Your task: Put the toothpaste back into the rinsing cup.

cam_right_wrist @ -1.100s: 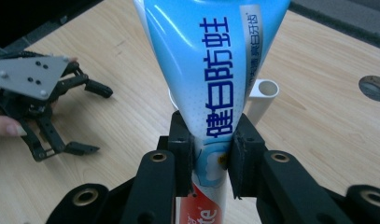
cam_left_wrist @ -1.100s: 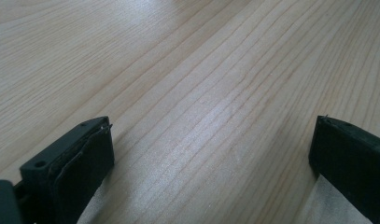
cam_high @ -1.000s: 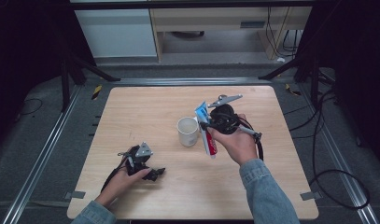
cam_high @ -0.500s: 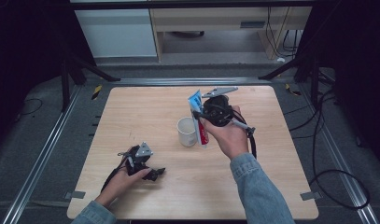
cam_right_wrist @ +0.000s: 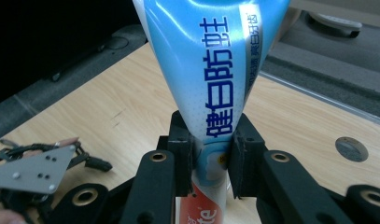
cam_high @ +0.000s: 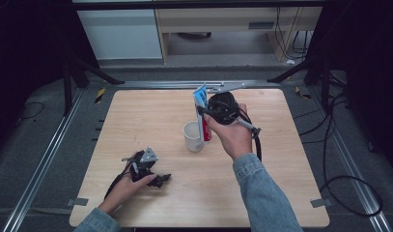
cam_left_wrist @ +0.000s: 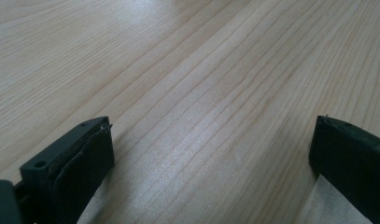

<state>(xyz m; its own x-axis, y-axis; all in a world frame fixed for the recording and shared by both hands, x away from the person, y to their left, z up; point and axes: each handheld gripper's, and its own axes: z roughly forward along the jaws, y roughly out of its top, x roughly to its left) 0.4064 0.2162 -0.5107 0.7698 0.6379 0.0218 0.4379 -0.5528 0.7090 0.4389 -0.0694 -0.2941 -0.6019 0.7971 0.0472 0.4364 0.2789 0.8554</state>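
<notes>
A toothpaste tube (cam_right_wrist: 211, 70), blue and white at its flat end and red lower down, is clamped between the two pads of my right gripper (cam_right_wrist: 211, 158). From above, the tube (cam_high: 200, 96) stands nearly upright over the table in my right gripper (cam_high: 206, 113), its red end just right of a white cup (cam_high: 193, 136). Whether tube and cup touch I cannot tell. My left gripper (cam_high: 159, 181) rests on the table near the front left. In its own view, my left gripper (cam_left_wrist: 211, 154) has its jaws wide apart with bare wood between them.
The wooden table (cam_high: 290, 159) has free room to the right and at the back left. Metal rails (cam_high: 44, 159) run along its sides, with cables (cam_high: 343, 179) on the floor to the right. A cabinet (cam_high: 121, 34) stands behind the table.
My right hand has carried the tube up and to the left, from beside the cup's right to closer over its right rim. The left hand has stayed put.
</notes>
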